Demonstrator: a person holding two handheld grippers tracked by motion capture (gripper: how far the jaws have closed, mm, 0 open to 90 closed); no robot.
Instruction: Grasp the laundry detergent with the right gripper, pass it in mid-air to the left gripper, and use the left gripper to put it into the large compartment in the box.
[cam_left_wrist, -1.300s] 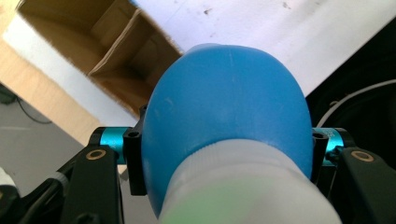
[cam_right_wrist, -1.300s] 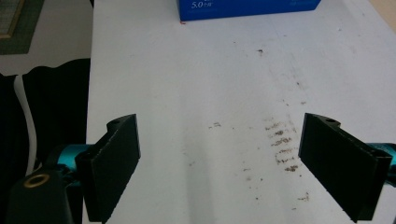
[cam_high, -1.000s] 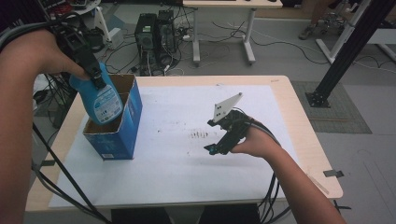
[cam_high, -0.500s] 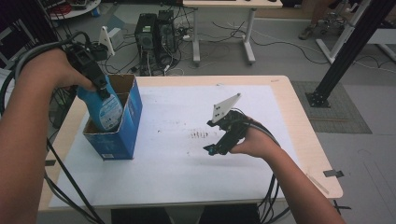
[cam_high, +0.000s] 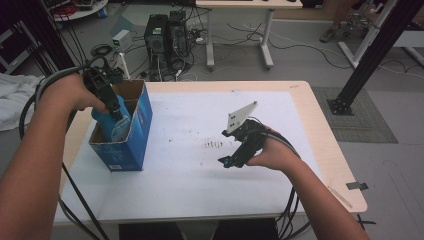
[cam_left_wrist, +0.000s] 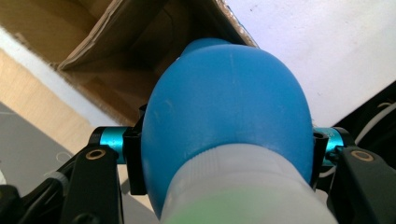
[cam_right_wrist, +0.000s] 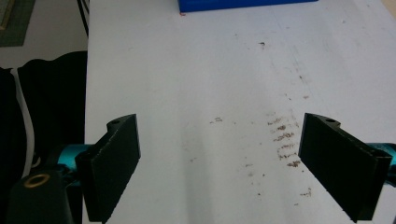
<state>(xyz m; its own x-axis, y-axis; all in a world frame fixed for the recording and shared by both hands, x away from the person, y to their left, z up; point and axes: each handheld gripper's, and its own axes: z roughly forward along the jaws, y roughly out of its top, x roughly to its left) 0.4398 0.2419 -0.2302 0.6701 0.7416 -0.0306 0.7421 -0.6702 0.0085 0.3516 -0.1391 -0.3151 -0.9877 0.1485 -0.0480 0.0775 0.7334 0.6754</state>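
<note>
Fingers of left gripper clamped on blue bottle, inside box near table's left edge; right gripper wide, bare.

Soft, even light from above in the high view, a bit dim, with a small dark shadow under the right gripper on the white table. Deep shade inside the blue box at the left edge of the table. Very close and blurry in the left gripper view: blue bottle fuzzy, with a pale shine on top. Sharper in the right gripper view, bright white table, near jaws soft and dark.
</note>
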